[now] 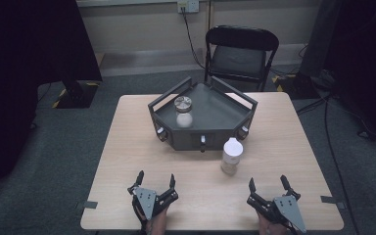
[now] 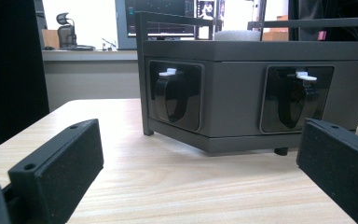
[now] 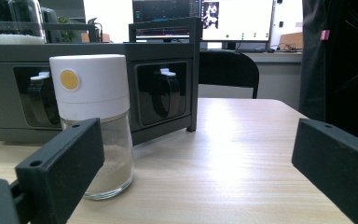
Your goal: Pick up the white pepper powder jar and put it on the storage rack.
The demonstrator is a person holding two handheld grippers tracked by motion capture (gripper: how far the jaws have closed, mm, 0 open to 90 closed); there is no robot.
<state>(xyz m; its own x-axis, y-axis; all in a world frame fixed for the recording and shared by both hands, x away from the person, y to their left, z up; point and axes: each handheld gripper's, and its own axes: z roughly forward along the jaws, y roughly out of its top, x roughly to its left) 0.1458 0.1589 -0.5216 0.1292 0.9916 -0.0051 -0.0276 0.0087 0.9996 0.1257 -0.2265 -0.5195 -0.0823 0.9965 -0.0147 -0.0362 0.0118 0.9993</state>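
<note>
Currently both tools idle at the near worktop (image 1: 127, 147) edge: left tool (image 1: 155, 180) wide, empty; right tool (image 1: 269, 184) wide, empty. Nearest thing is the shaker jar (image 1: 231, 156), upright just in front of the grey rack (image 1: 225, 128). Glass body, white plastic cap, part-filled with powder: probably light, rigid, slick, breakable. Grip the glass body mid-height, squarely.

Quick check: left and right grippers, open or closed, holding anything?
Left gripper: open, holding nothing.
Right gripper: open, holding nothing; the white-capped glass jar stands apart from it.
</note>
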